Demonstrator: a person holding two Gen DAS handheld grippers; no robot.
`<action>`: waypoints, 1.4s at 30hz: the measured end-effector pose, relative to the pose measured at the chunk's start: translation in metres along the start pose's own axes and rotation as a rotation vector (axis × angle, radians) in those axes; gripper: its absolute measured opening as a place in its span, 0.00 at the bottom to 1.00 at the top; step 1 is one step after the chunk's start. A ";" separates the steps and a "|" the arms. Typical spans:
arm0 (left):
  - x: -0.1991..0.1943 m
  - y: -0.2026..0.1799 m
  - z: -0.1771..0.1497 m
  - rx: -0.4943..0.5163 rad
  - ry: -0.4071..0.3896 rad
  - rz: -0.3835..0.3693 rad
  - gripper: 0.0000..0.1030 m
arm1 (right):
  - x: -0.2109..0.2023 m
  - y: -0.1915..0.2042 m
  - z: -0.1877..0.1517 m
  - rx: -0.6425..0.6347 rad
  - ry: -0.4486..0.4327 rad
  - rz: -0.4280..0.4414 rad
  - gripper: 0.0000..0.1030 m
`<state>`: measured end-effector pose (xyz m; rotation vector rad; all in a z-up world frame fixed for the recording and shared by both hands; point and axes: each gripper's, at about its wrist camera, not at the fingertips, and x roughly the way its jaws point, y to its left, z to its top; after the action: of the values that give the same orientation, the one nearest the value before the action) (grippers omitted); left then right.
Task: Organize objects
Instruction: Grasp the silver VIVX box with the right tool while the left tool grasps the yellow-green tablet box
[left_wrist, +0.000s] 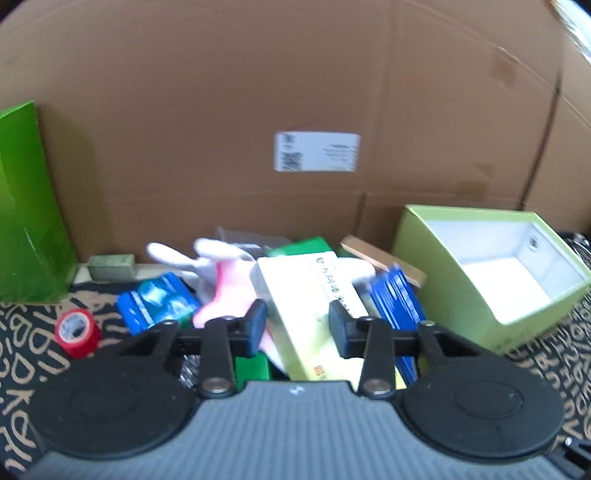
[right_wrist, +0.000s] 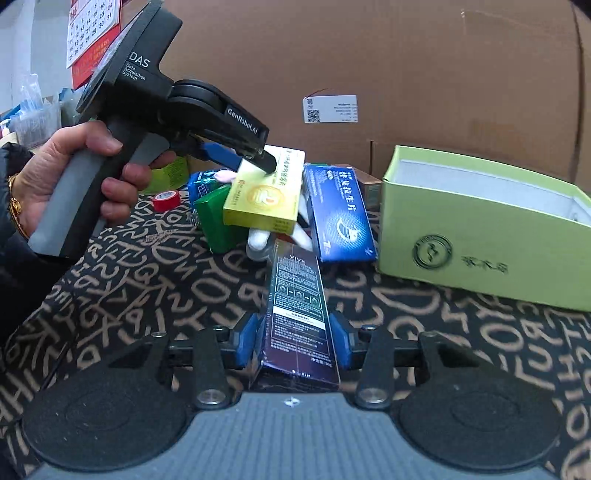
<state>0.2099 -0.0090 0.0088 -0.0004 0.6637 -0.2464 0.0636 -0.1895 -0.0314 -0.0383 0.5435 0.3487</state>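
In the left wrist view my left gripper (left_wrist: 297, 326) is shut on a pale yellow carton (left_wrist: 306, 306), which stands tilted between the blue pads above the pile. The right wrist view shows the same carton (right_wrist: 264, 195) held up, with a black finger across its top end and a person's hand (right_wrist: 74, 166) on the handle. My right gripper (right_wrist: 297, 338) is shut on a long dark box (right_wrist: 297, 306) that points away from me, low over the patterned cloth (right_wrist: 147, 277). An open light-green box (right_wrist: 480, 251) (left_wrist: 443, 288) with a white inside sits to the right.
The pile also holds a blue carton (right_wrist: 340, 214), a small green box (right_wrist: 214, 221), a blue-teal packet (left_wrist: 159, 299), a white and pink glove (left_wrist: 221, 273) and a red tape roll (left_wrist: 77, 332). A tall green box (left_wrist: 26, 206) stands at the left. A cardboard wall (left_wrist: 295, 92) closes the back.
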 end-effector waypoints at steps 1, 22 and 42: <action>-0.003 -0.003 -0.003 0.011 -0.001 -0.013 0.27 | -0.002 0.000 -0.001 -0.004 0.006 -0.011 0.46; -0.011 -0.087 -0.034 0.157 0.036 0.059 0.99 | -0.046 -0.013 -0.022 0.018 0.000 -0.096 0.54; -0.050 -0.044 -0.070 0.342 0.053 -0.046 0.83 | -0.023 -0.008 -0.021 -0.015 0.064 -0.059 0.56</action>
<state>0.1193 -0.0347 -0.0120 0.3199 0.6684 -0.4034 0.0375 -0.2067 -0.0381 -0.0799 0.6016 0.2944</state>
